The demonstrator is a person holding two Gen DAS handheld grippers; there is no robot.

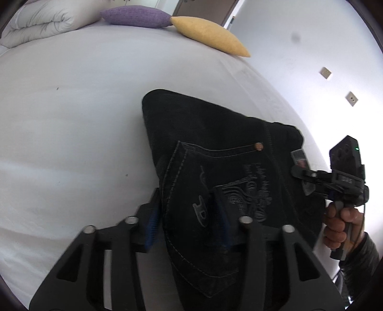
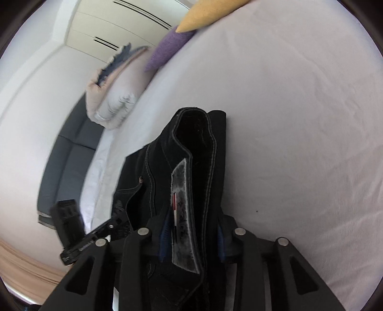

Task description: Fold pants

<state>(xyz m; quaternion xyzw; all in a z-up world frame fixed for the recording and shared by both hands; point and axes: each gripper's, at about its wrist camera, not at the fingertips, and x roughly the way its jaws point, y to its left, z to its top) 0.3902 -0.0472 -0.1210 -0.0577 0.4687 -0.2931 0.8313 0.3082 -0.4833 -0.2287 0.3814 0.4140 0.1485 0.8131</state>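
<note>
Pinching the black pants (image 1: 215,148) at the waistband, left gripper (image 1: 189,220) and right gripper (image 2: 191,236) both clench denim, keeping the fold aligned above the bed (image 1: 71,119).

A bedroom in a home. A wide bed (image 1: 71,119) under a plain white sheet fills the space beyond the fingers in both views. At its far end lie a purple cushion (image 1: 135,16) and a yellow cushion (image 1: 208,34), tips touching, with a folded white duvet (image 1: 36,22) beside the purple one. Beyond the bed's edge stands a pale built-in wardrobe (image 2: 115,26), and wall sockets (image 1: 326,73) dot the white wall.
</note>
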